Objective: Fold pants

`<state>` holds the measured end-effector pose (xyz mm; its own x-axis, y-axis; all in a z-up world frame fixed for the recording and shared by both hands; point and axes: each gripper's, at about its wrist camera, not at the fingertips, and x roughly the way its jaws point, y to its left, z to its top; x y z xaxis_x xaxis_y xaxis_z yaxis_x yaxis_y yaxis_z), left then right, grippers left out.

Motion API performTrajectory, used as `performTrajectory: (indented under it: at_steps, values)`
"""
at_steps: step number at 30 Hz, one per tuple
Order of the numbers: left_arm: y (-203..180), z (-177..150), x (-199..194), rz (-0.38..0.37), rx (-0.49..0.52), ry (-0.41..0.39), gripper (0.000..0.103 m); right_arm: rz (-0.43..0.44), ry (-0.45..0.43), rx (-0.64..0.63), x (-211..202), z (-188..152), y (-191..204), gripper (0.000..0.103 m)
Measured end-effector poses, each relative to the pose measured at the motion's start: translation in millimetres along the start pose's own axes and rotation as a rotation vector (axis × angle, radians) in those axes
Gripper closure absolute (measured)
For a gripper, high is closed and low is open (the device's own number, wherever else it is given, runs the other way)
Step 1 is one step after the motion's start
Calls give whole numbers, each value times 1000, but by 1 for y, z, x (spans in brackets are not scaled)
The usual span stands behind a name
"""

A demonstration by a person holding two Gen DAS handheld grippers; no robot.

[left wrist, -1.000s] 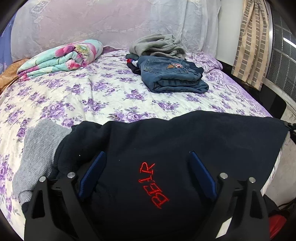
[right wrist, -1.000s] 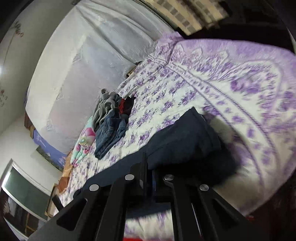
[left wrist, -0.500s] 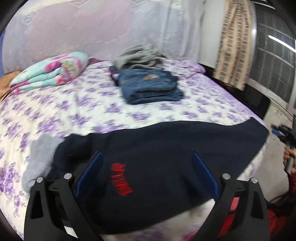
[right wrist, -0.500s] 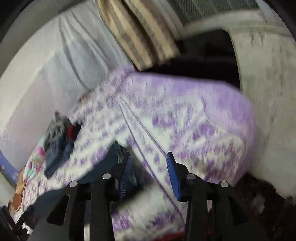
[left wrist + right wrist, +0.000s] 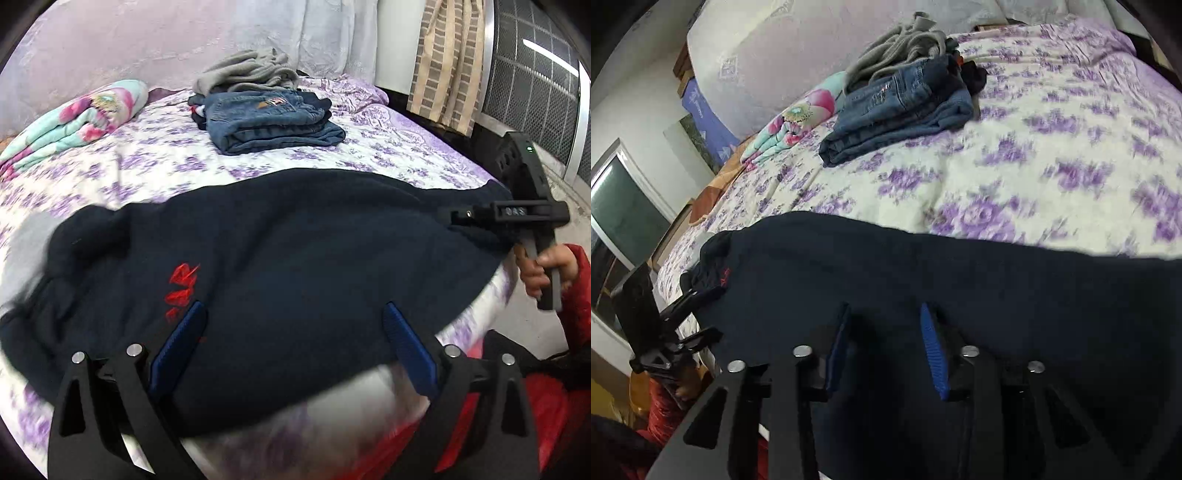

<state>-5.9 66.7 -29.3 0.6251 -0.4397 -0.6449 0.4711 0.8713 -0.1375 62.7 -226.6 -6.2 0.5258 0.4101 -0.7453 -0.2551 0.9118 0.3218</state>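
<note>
Navy pants (image 5: 295, 258) are lying flat across the bed's (image 5: 147, 162) near edge. Left hand-held gripper (image 5: 291, 343) is hovering released above them at 6 o'clock — right hand-held gripper (image 5: 884, 339) is closing, pads not yet pinching cloth.

A bed (image 5: 122, 158) with a white cover printed in purple flowers filled most of both views. Toward its far side lay a folded pair of blue jeans (image 5: 273, 122), with a crumpled grey garment (image 5: 247, 74) just behind it and touching it. A dark item with a bit of red (image 5: 195, 110) poked out at the jeans' left edge. Well apart to the left sat a folded floral quilt (image 5: 74, 118) in turquoise and pink. A pale lace-patterned drape (image 5: 166, 40) hung behind the bed, and a beige striped curtain (image 5: 450, 62) hung at the right beside a metal window grille (image 5: 535, 88).
</note>
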Motion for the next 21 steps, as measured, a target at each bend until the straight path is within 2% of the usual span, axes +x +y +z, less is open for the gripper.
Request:
performTrajectory:
  at_steps: [1,3,4,6,9,11,12,14,17,18,21]
  values:
    - [3,1,-8,4,-15,-6,9,-9,-12,1,-7,4,1,65]
    - [10,9,-23,-4,-37,-41,9,-3,-94,-28,-27,20,8,64]
    - [13,18,-29,6,-49,-72,9,-1,-111,-46,-28,33,14,64]
    - [20,31,-27,27,-59,-86,7,20,-136,-90,-23,58,28,64]
    - [42,36,-15,107,-130,-67,7,39,-100,-157,16,83,50,66]
    - [61,26,-8,110,-189,-52,7,78,-37,-169,49,94,58,66]
    - [63,20,-7,108,-173,-68,7,95,-8,-176,59,95,60,66]
    - [51,13,-4,159,-85,-96,7,131,55,-209,78,90,70,66]
    - [40,9,12,264,3,-94,5,181,80,-291,72,67,88,66]
    - [38,10,15,272,17,-99,5,186,80,-327,67,59,95,64]
    - [45,12,11,229,-9,-108,5,214,128,-417,60,34,111,61]
